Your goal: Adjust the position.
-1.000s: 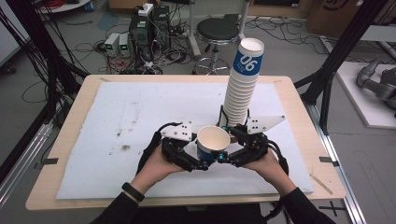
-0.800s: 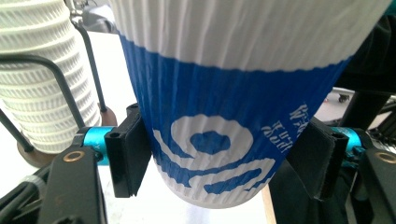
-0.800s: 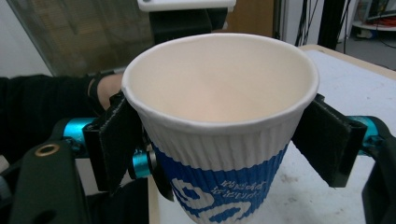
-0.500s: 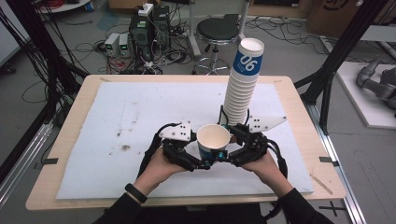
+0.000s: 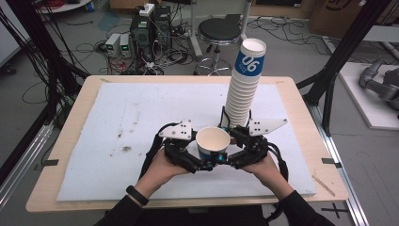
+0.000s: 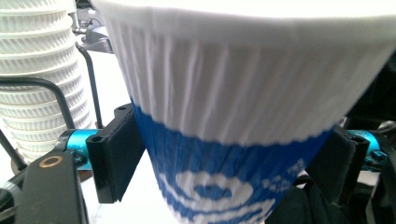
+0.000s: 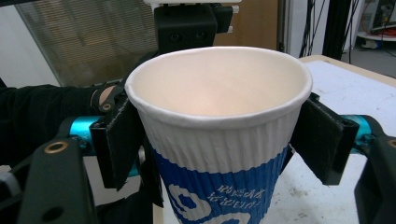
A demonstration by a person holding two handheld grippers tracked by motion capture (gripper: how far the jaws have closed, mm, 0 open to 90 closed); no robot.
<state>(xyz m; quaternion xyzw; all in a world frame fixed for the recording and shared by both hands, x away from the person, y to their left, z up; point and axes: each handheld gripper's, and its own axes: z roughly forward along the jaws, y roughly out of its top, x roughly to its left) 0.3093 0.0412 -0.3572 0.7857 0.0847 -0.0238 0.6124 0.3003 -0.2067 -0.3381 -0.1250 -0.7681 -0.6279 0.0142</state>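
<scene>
Your left gripper (image 5: 203,160) has just spread around the paper cup (image 5: 212,142) beside the cup stack (image 5: 243,89); your right gripper (image 5: 234,157), just closing, pinches it; handover looks done.

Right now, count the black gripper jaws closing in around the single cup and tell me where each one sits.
4. In the right gripper view, two jaws flank the single cup, one on each side. In the left gripper view, two more flank its blue lower part. Whether any pad presses on it is unclear.

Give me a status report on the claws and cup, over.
Left claw just opening, cup between pads, grip unclear. Right claw just closing onto cup. Cup stack close behind.
</scene>
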